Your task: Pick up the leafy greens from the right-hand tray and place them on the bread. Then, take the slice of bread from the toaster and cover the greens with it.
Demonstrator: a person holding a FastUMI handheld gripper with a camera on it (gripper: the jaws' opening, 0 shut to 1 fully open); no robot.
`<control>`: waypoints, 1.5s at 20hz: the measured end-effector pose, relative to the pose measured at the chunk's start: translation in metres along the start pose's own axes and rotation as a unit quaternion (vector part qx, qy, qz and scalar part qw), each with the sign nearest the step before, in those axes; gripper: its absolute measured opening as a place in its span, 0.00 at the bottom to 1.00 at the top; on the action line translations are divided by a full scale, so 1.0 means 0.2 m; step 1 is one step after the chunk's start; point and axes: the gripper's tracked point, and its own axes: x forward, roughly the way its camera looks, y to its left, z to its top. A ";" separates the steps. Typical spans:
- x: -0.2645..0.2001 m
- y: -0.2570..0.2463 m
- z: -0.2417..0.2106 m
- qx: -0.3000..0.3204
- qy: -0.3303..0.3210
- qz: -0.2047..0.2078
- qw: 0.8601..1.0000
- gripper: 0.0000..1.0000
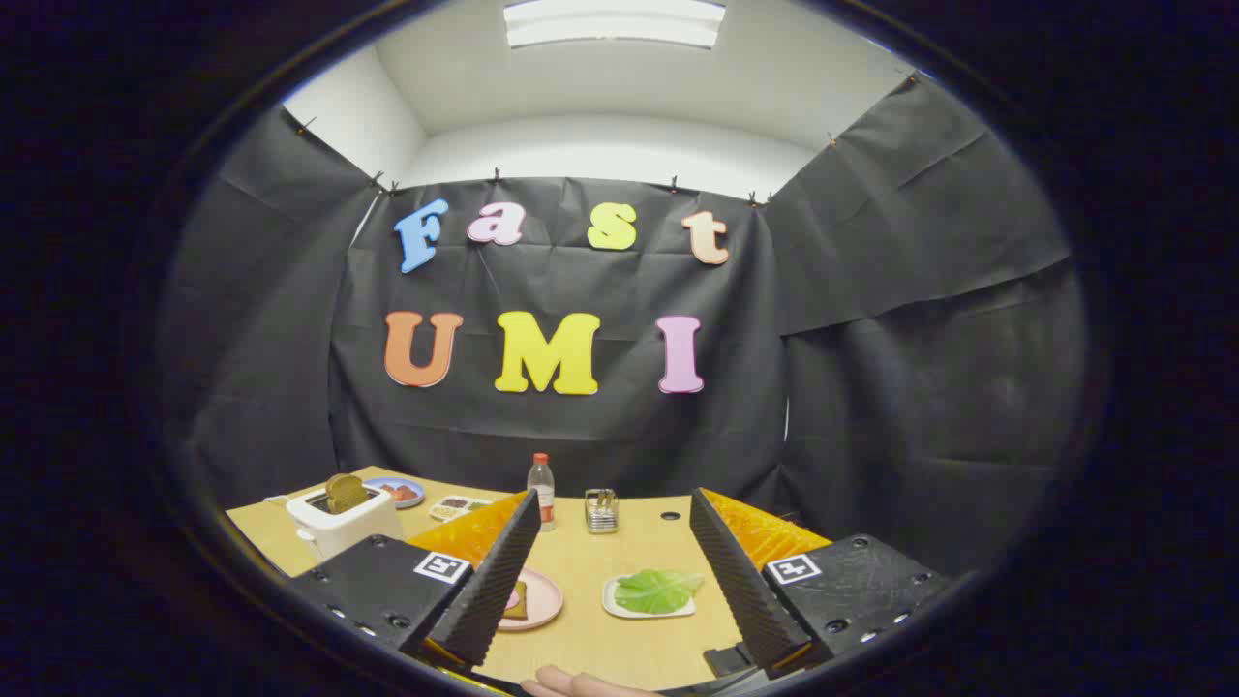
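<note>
A hand-held gripper point(615, 571) hovers above a wooden table point(619, 649), its fingers spread wide apart and empty. Between them, on the table, a leafy green point(656, 590) lies on a white tray point(612, 600); left of that tray sits a pink plate point(544, 602) with bread point(516, 602). Farther left of the tray, a white toaster point(341, 524) holds a bread slice point(345, 493)

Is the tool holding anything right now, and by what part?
Nothing. The tool is open, fingers spread above the table; the greens lie untouched on their tray between and beyond them.
</note>
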 end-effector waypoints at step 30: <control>0.95 -0.48 -0.95 -0.018 0.200 -0.033 0.979 0.95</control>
